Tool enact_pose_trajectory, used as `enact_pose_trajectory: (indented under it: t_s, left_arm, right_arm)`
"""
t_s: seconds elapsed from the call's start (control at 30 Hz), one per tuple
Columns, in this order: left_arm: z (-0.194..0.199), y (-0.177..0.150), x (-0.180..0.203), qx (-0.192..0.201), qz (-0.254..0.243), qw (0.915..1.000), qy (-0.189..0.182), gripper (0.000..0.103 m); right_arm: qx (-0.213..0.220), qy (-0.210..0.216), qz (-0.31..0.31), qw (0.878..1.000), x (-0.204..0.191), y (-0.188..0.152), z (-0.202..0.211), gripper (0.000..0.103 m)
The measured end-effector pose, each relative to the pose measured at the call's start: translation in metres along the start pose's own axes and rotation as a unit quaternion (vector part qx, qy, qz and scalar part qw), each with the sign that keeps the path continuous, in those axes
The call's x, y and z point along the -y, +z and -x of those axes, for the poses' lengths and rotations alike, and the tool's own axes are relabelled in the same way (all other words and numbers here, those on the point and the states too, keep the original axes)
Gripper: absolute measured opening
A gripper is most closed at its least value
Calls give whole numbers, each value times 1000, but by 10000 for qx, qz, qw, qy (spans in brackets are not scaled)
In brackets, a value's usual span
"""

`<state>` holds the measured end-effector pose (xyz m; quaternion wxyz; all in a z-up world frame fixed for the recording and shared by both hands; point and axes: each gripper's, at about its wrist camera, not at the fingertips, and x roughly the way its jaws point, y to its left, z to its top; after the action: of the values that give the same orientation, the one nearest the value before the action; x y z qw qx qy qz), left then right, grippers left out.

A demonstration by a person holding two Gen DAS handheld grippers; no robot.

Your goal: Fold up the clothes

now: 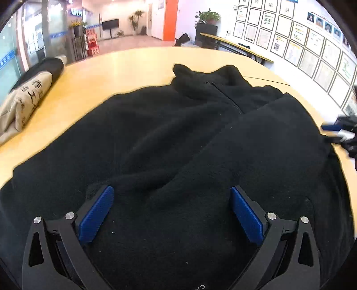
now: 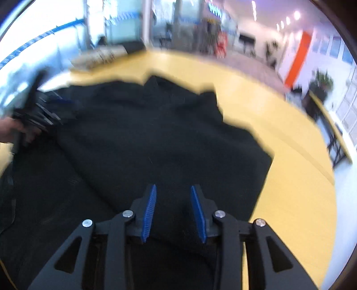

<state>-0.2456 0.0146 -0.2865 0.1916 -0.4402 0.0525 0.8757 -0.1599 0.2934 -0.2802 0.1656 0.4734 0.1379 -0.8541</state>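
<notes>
Left wrist view: a black fleece jacket point(image 1: 178, 145) lies spread on the yellow worktop point(image 1: 107, 73), collar at the far end. The left tongs point(image 1: 171, 200) gape wide over its hem; the right tongs point(image 2: 173, 194), partly apart, hover over blurred fabric, gripping nothing.

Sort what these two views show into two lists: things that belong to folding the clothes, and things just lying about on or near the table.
Belongs to the job:
- black fleece jacket, spread on the yellow table
- left gripper, open over the jacket
- right gripper, open, jacket beneath it

Just lying about:
- beige printed bag at the table's far left edge
- potted plant in the background
</notes>
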Motion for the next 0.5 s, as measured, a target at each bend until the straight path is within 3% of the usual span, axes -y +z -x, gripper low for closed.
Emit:
enact_pose_trajectory:
  t_s: [0.03, 0.1, 0.2, 0.3, 0.43, 0.5]
  left_arm:
    - [1, -1, 0, -2, -15, 10000, 3, 103]
    - [2, -5, -4, 0, 15, 10000, -9, 103]
    - [6, -9, -16, -14, 306, 9995, -41, 102]
    - [8, -14, -23, -97, 536, 9985, 98, 103]
    - [17, -25, -28, -233, 667, 9974, 120, 103]
    - [22, -30, -25, -212, 639, 9977, 28, 103]
  right_arm:
    - [-298, -10, -205, 9993, 7, -9, -15, 30]
    - [-175, 176, -770, 9967, 22, -38, -14, 28]
    - [-177, 130, -1125, 9934, 26, -66, -2, 26]
    - [-191, 94, -1137, 9933, 22, -67, 3, 26]
    - [-383, -94, -1031, 9939, 25, -5, 3, 26]
    - [-23, -61, -815, 9967, 23, 15, 12, 31]
